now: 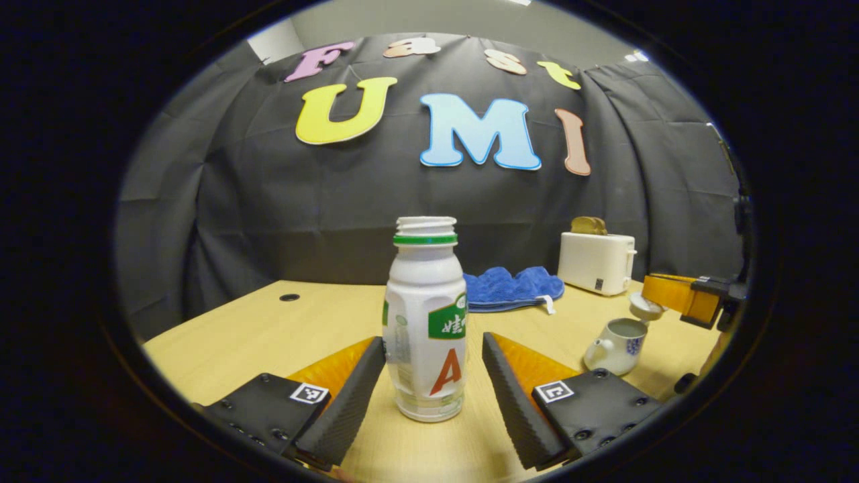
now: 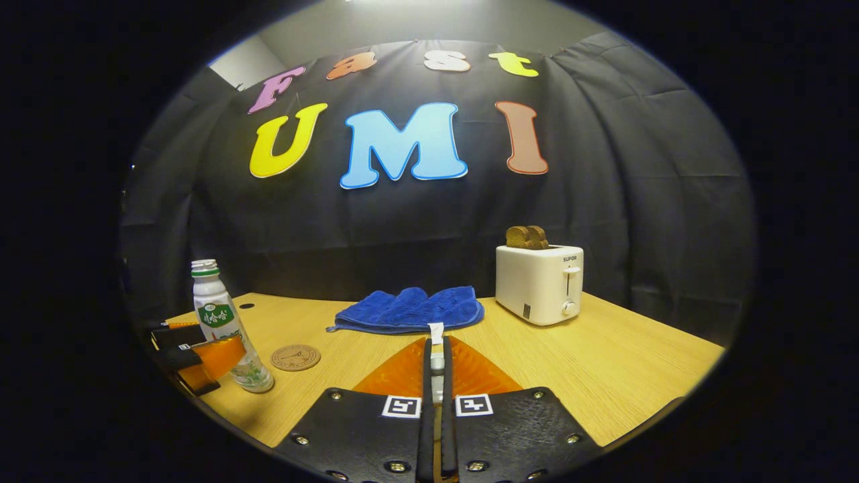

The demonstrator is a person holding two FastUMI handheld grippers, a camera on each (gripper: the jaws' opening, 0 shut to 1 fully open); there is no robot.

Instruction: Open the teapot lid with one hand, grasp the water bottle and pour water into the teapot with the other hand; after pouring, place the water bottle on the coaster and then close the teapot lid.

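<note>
Wooden table (image 1: 268, 329): your left gripper (image 1: 433, 376) stands wide open around the upright bottle (image 1: 425, 329); right gripper (image 2: 436, 365) pinches the lid off the teapot (image 1: 616, 343) at four o'clock. Close squarely mid-body.

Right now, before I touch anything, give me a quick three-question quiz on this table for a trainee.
1. True or false: the water bottle stands uncapped between the open left tongs.
2. What sits in the toaster? A bread, B spoon, C nothing.
3. Fill in: the right tongs are shut on the teapot's ___.
Key: 1 true; 2 A; 3 lid.
</note>
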